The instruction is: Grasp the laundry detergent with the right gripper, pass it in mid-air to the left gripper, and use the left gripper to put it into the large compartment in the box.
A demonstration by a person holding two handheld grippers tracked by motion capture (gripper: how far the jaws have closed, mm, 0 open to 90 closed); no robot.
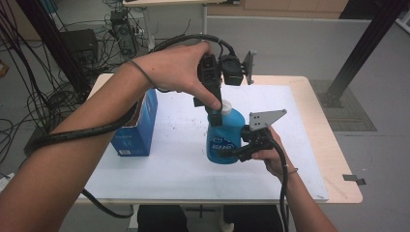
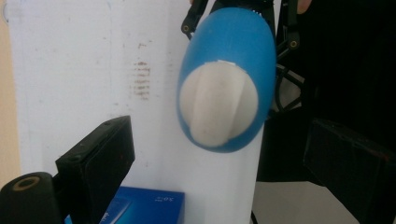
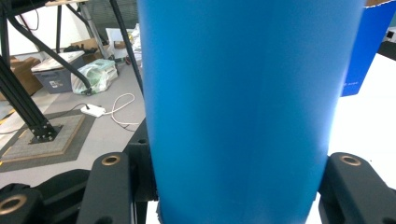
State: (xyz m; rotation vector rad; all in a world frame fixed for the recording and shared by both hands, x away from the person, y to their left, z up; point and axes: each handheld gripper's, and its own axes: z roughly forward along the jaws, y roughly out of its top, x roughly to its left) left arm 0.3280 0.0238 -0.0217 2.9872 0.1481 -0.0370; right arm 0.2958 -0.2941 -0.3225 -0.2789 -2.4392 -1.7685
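The blue bottle (image 1: pixel 225 137) stands upright near the middle of the white table (image 1: pixel 300 159), right of the blue carton (image 1: pixel 138 128); the right gripper (image 1: pixel 239 150) clamps its body from the right, likely to steady it; the left gripper (image 1: pixel 212 107) hangs above the white cap (image 2: pixel 218 108), jaws spread wide and holding nothing, seemingly lined up to twist it.
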